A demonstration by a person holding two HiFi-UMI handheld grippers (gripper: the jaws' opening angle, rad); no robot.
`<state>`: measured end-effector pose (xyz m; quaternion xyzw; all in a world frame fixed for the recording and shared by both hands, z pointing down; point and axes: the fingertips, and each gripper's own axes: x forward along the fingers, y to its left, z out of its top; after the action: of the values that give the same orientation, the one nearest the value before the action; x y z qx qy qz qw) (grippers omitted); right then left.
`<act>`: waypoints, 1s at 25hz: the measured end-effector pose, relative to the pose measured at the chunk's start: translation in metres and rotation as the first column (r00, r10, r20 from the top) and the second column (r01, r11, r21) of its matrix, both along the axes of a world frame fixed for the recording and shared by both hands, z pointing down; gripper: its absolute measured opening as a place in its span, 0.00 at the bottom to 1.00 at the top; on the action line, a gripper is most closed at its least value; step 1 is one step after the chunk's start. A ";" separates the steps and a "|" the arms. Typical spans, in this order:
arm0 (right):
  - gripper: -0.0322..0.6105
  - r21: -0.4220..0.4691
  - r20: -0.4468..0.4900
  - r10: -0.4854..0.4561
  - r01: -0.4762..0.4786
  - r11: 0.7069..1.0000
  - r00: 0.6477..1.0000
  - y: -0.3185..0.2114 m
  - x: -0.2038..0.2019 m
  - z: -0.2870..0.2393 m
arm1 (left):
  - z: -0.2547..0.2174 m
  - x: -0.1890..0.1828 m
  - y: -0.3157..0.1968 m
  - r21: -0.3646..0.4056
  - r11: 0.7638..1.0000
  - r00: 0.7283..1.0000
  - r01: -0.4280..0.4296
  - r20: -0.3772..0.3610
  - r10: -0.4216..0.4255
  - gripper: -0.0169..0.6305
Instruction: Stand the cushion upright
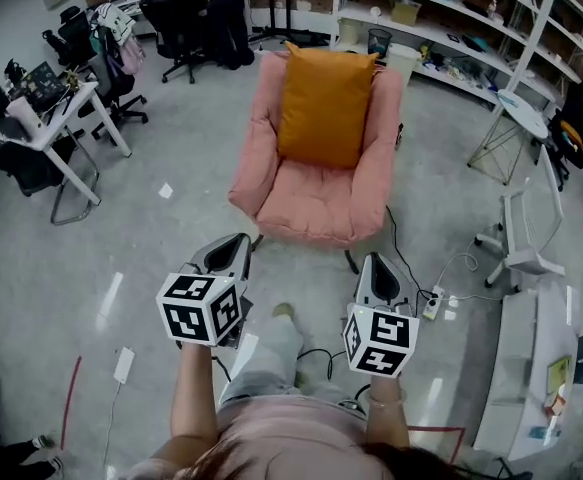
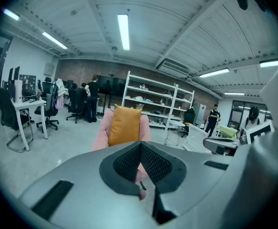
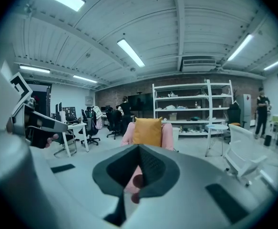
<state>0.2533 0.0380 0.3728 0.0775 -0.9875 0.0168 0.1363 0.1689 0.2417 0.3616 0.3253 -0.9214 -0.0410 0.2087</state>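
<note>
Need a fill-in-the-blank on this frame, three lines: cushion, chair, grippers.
1. The orange cushion rests against the back of the ____ armchair.
2. The cushion is not lying flat on the seat; it stands ____.
3. The left gripper and the right gripper are short of the chair, each empty with its jaws ____.

Missing words: pink; upright; shut
</note>
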 end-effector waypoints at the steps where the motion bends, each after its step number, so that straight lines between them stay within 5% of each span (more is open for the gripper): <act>1: 0.08 0.000 -0.002 0.005 -0.005 1.000 1.000 0.000 0.007 0.001 | 0.000 0.006 -0.002 0.001 1.000 1.000 -0.010 0.004 0.010 0.02; 6: 0.08 0.020 -0.005 0.023 -0.023 1.000 1.000 0.007 0.043 0.004 | -0.001 0.038 -0.006 0.041 0.998 0.998 -0.055 0.015 0.054 0.02; 14: 0.08 0.029 -0.016 0.009 -0.008 1.000 1.000 0.024 0.088 0.012 | -0.020 0.082 0.009 0.166 0.986 0.995 -0.030 0.097 0.014 0.02; 25: 0.08 0.023 0.043 0.017 -0.018 1.000 0.999 0.020 0.116 0.006 | -0.016 0.106 0.005 0.087 0.993 0.993 -0.078 0.090 0.070 0.02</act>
<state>0.3692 0.0580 0.3789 0.0875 -0.9896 0.0082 0.1141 0.2753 0.2463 0.3454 0.3700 -0.9140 -0.0609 0.1548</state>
